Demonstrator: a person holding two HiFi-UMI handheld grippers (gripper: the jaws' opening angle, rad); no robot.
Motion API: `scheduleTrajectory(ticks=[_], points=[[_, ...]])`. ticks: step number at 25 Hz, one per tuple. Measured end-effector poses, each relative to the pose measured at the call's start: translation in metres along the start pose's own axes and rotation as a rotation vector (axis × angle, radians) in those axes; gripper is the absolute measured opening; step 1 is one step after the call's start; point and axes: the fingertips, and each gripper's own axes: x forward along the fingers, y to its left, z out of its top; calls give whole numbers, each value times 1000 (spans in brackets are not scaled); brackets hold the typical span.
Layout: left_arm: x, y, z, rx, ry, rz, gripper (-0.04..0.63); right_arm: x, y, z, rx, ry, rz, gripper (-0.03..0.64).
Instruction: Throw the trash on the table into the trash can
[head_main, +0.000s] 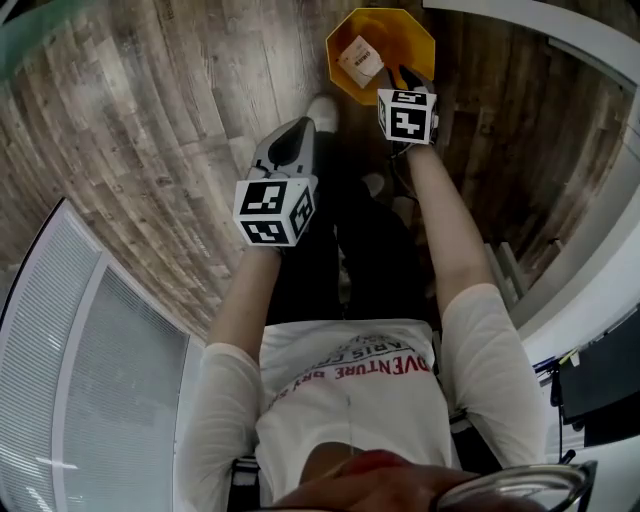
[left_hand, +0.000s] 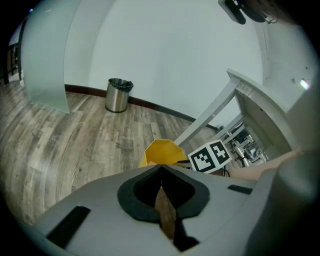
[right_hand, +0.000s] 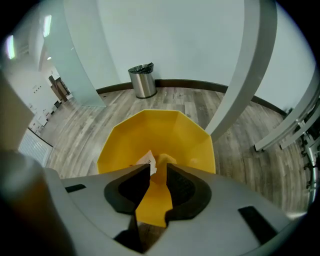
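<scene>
A: Wooden floor (head_main: 150, 120) underfoot. Left tongs (left_hand: 160, 168)?
B: Clenched on nothing, near the yellow trash can (head_main: 420, 42).
A: Trash?
B: White paper (head_main: 360, 58), lying inside it; right tongs (right_hand: 159, 167) hang released, empty, above.

You stand on a grey-brown wood-plank floor (head_main: 150, 120); ahead of you a pale wall (left_hand: 165, 50) meets it at a dark skirting board (right_hand: 200, 84), with a steel bin (left_hand: 118, 95) before it, a frosted glass panel (left_hand: 50, 60) to its left and a slanted white table leg (right_hand: 245, 75) close by
</scene>
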Motion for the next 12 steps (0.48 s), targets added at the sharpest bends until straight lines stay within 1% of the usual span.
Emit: scheduleTrajectory(ticks=[2,5,9,12], points=[[-2,-7,7,18,-8,-13,23,-11,2,0,-20,1,5,112],[-21,-19,31,25,-28,-21,23,-50,10,16,-26,-26,-1,98],[-56,-43,58,23,-55,-35,23,-114,19,50,19,-100,-22,45],[-93,-72,90,51,-73,-58,23,-177,28,84,29,-145,-8,37]])
